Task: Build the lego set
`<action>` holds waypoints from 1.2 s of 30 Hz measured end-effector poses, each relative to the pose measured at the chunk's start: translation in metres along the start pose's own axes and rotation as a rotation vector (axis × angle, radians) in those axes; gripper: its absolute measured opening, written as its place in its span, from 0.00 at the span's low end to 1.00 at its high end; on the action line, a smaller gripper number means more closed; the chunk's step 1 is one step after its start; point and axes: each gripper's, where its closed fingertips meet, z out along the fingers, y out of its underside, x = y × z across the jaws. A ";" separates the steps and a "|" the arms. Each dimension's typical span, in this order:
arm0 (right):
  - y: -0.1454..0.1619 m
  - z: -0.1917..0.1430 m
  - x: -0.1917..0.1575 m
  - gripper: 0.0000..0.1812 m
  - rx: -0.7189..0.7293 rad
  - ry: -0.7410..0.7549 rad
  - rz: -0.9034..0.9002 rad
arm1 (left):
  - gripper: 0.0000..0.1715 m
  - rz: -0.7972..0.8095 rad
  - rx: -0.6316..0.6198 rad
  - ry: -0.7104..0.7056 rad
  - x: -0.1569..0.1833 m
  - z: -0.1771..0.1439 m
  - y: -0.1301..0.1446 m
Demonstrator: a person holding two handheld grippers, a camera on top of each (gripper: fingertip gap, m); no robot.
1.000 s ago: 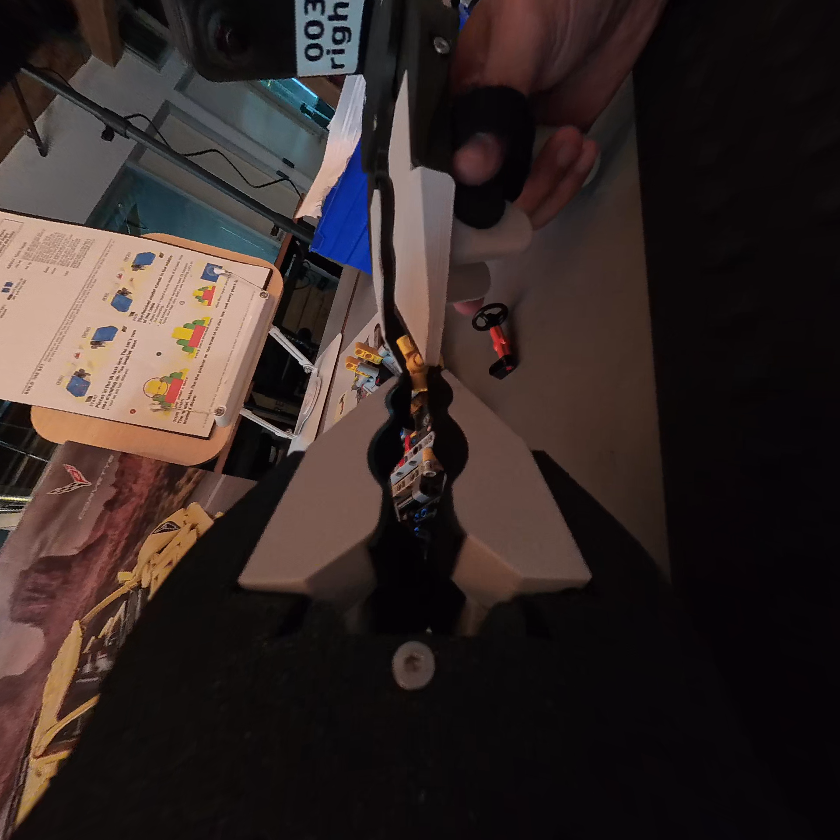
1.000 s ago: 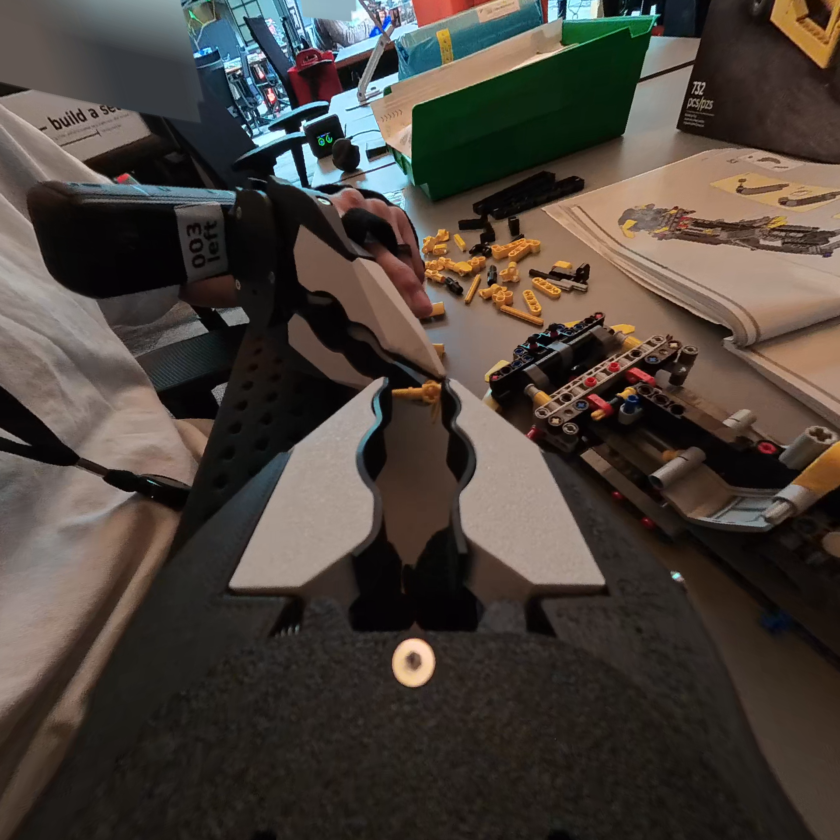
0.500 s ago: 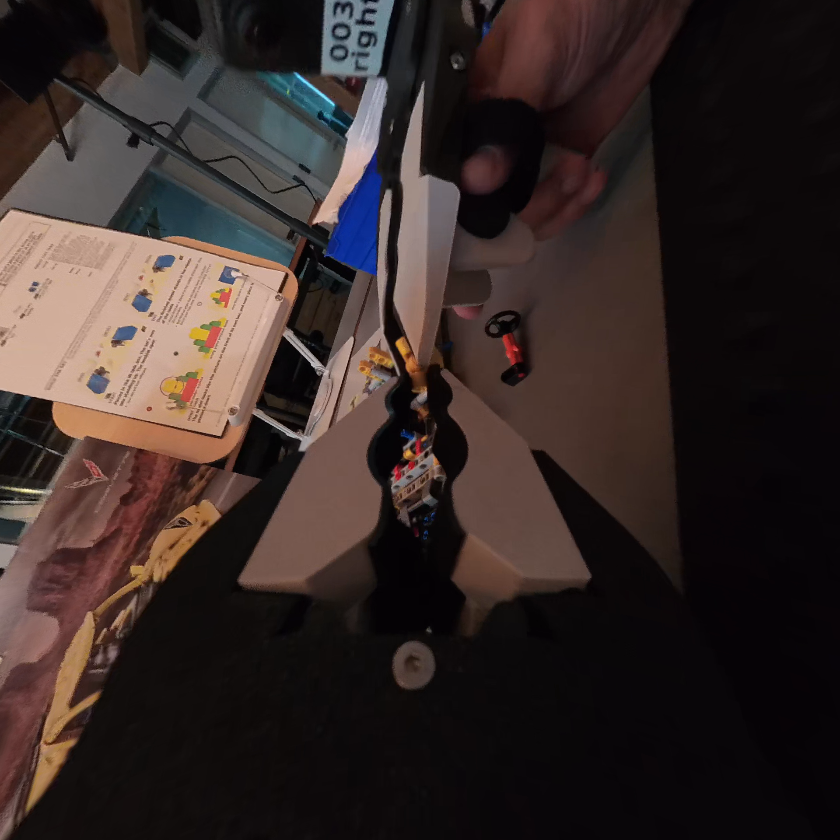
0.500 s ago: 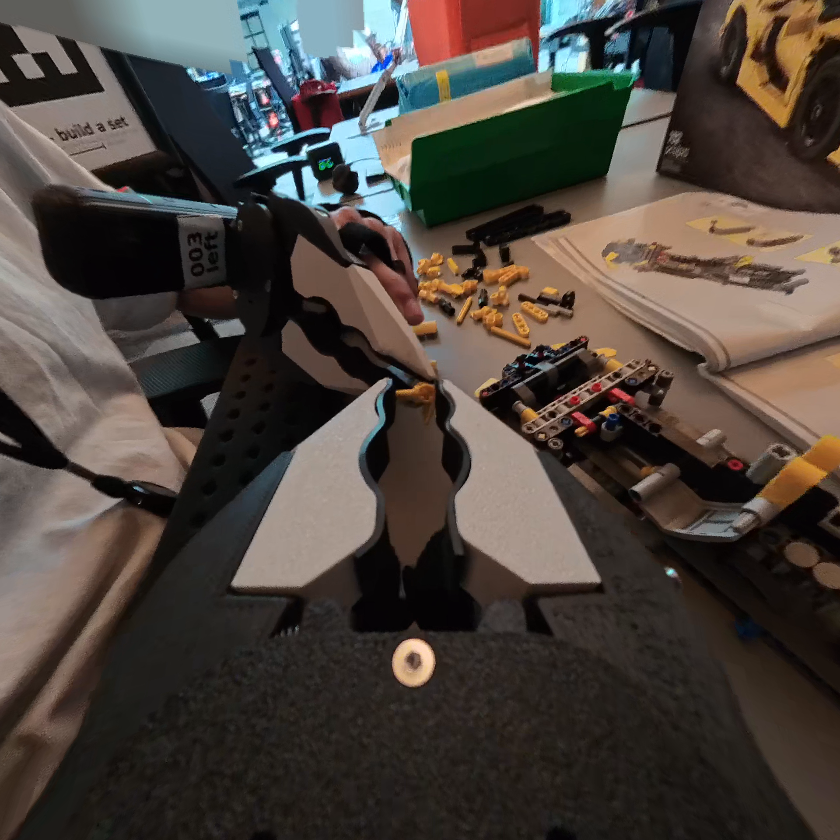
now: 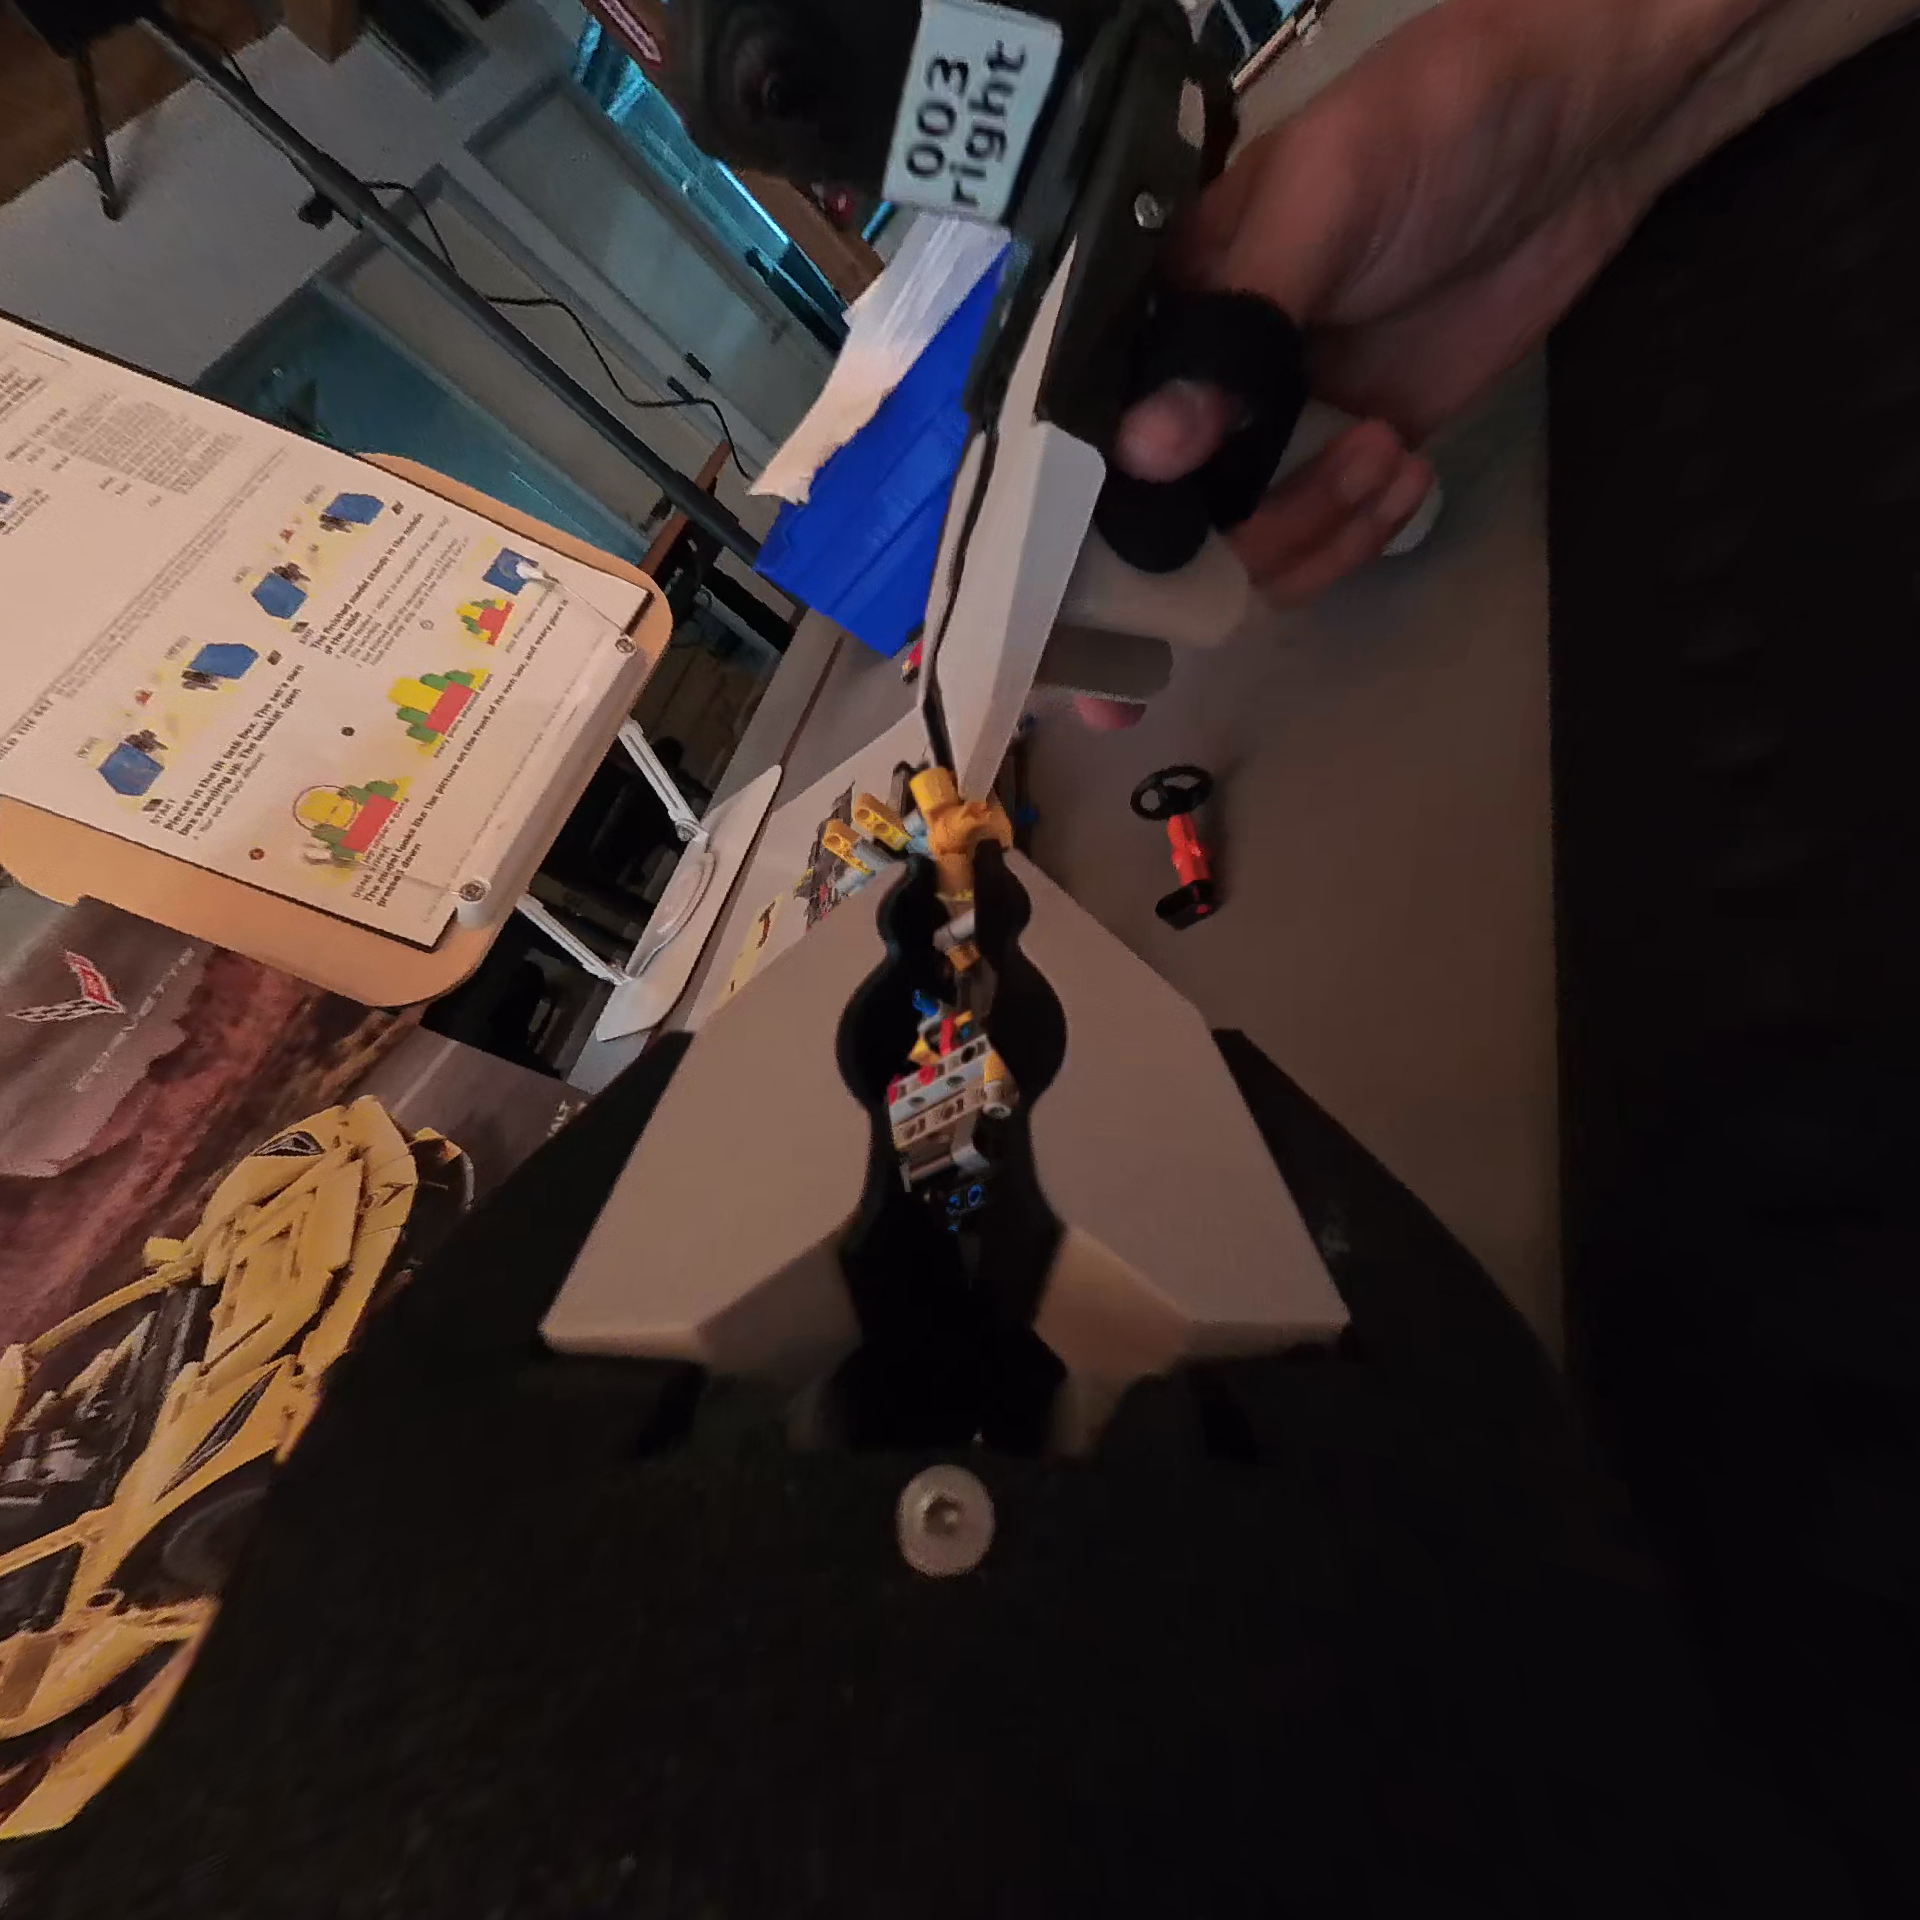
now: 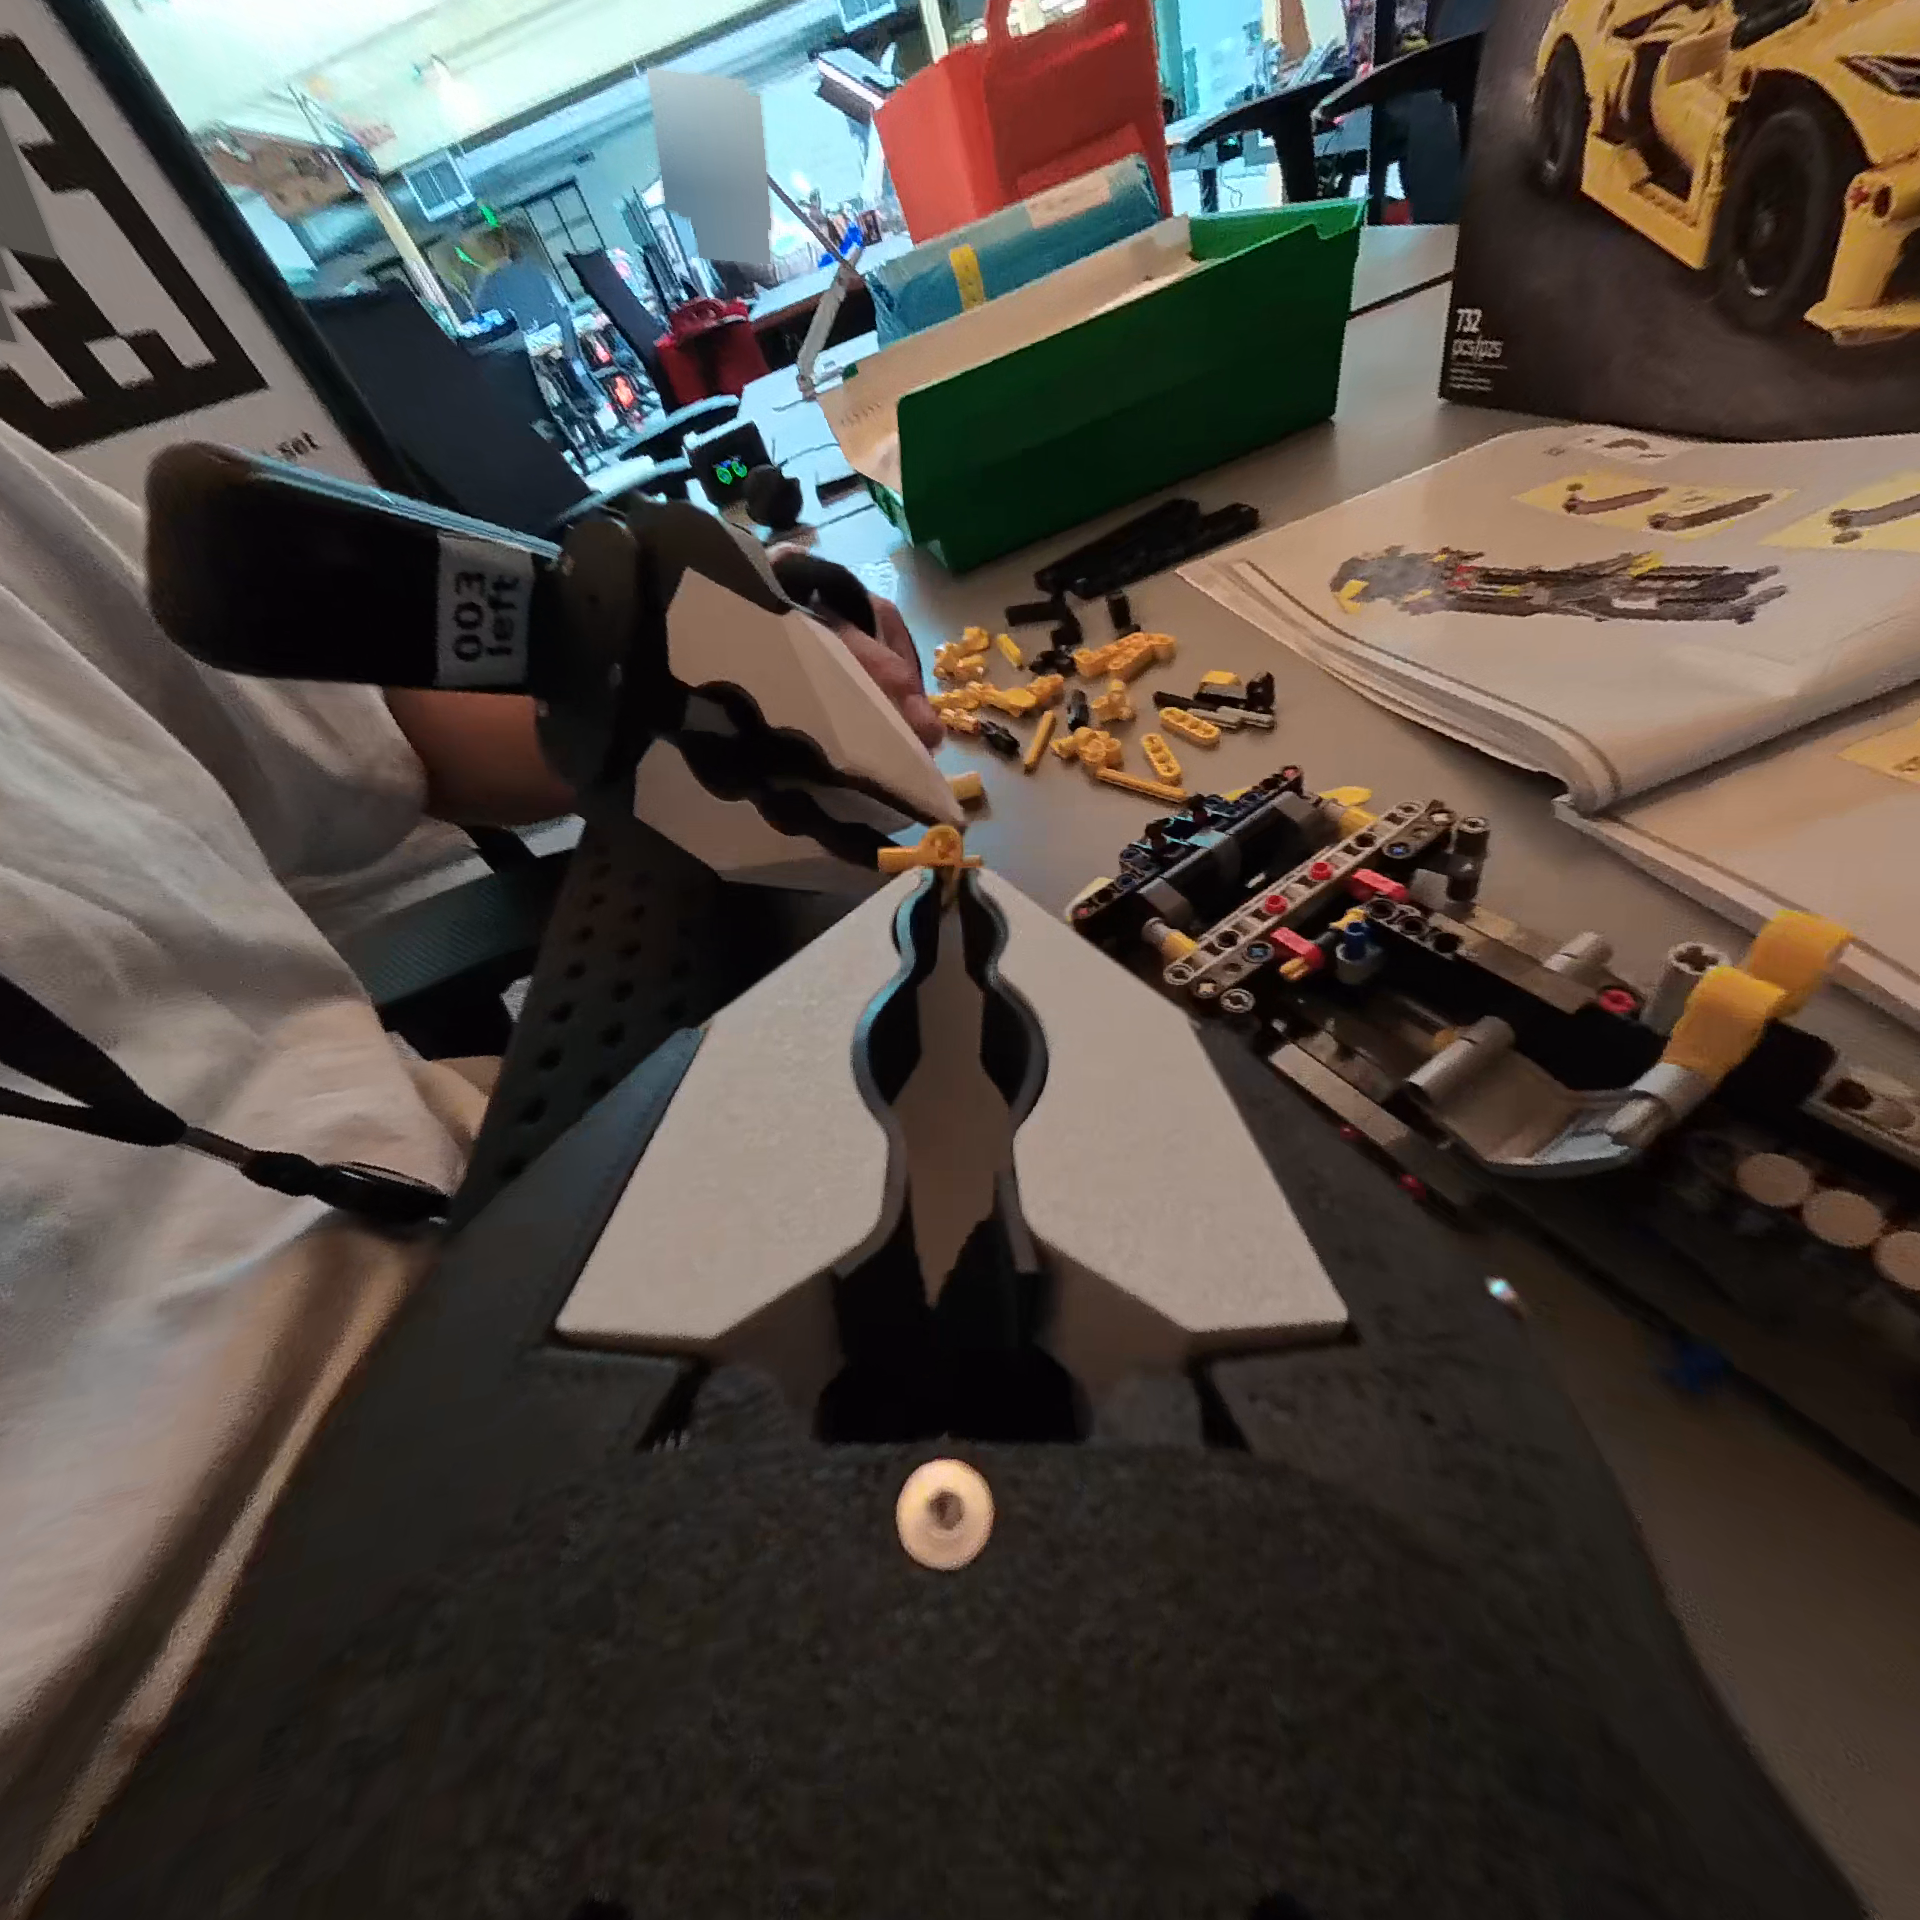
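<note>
A small yellow pin connector (image 6: 928, 854) hangs in the air between both grippers, above the table. My right gripper (image 6: 943, 883) is shut on its lower stem. My left gripper (image 5: 964, 878) comes in from the left, also shut on the piece (image 5: 951, 826). In the left wrist view the right gripper's fingertips (image 5: 982, 727) meet the piece from above. The partly built black and grey chassis (image 6: 1351, 935) lies on the table right of the grippers. Loose yellow pieces (image 6: 1070, 696) and black beams (image 6: 1143, 530) lie behind it.
An open instruction booklet (image 6: 1558, 623) lies at the right, with the car box (image 6: 1714, 208) behind it. A green bin (image 6: 1122, 416) stands at the back. A black wheel on a red piece (image 5: 1179, 842), a blue bin (image 5: 883, 499) and an instruction board (image 5: 260, 675) show in the left wrist view. Both grippers' tips are close together, under 4 cm apart.
My right gripper's jaws have closed in on the yellow piece. Both grippers have shifted a little while keeping their tips together at the piece.
</note>
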 end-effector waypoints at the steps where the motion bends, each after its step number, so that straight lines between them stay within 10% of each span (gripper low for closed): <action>1: -0.003 -0.001 -0.002 0.01 0.017 -0.022 0.031 | 0.02 -0.030 0.022 0.003 -0.001 -0.001 -0.004; 9: -0.063 -0.020 -0.020 0.00 0.388 -0.333 0.359 | 0.17 -0.828 0.324 0.241 -0.036 -0.018 -0.046; 16: -0.064 -0.003 -0.023 0.00 0.380 -0.266 0.252 | 0.02 -0.929 0.384 0.249 -0.045 -0.019 -0.051; 23: -0.056 -0.001 -0.003 0.05 0.329 -0.129 0.229 | 0.01 -0.761 0.276 0.053 -0.060 -0.016 -0.026; 31: -0.024 -0.079 0.109 0.15 0.092 0.807 -0.116 | 0.01 0.129 -0.407 -0.544 -0.112 -0.036 0.080; 36: -0.015 -0.077 0.115 0.18 0.055 0.819 -0.078 | 0.01 0.188 -0.503 -0.547 -0.115 -0.036 0.099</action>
